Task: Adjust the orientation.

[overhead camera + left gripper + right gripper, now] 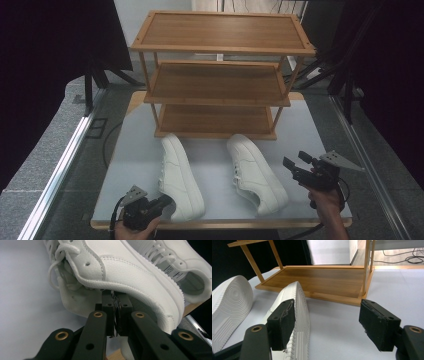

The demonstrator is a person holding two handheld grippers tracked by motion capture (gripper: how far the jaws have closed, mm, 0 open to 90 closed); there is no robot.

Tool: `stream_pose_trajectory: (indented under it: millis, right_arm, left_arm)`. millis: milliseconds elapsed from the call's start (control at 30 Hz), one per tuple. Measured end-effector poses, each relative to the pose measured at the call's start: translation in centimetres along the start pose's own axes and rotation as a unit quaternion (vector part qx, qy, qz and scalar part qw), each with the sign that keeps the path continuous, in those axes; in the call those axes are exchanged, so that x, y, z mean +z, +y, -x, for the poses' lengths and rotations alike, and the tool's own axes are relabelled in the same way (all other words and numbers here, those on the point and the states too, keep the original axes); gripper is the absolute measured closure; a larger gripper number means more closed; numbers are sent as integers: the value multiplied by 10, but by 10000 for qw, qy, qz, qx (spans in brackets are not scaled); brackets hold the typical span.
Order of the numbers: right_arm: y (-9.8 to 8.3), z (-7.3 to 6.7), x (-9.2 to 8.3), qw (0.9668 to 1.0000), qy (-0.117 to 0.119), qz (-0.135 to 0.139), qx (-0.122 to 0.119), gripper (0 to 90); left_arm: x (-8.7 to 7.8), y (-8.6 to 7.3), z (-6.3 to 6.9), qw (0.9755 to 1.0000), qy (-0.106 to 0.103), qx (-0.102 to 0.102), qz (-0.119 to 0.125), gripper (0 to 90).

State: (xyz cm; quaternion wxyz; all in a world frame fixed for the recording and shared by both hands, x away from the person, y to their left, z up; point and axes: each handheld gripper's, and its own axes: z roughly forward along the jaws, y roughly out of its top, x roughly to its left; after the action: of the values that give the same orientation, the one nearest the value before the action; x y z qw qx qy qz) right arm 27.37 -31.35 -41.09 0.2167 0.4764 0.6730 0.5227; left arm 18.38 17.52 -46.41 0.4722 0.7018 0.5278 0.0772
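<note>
The right claw [327, 325] stands wide open above the table [387, 290]. Two white sneakers [298, 305] lie on their sides beside it. The wooden rack [319, 280] stands behind.

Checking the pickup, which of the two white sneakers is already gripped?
The left sneaker: the left hand-held gripper is shut on its heel collar. The right sneaker lies untouched.

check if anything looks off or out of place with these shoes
Both white sneakers lie tipped on their sides on the table, not upright: the left sneaker and the right sneaker show their soles in the right gripper view. The wooden rack stands straight. No damage or spill visible.
</note>
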Motion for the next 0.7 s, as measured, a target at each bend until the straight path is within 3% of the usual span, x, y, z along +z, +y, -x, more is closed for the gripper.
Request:
stream_pose_trajectory:
  millis: [433,600,700]
  right_arm:
    - [0,3,-2,10000,-27,-24,67,312]
    - [-1,2,0,10000,-40,-51,58,317]
    - [-2,2,1,9999,-25,-85,50,323]
  left_arm:
    - [18,23,11,9998,-158,113,37,859]
    - [32,36,17,9997,-226,130,-31,860]
    - [39,44,22,9987,-499,115,36,879]
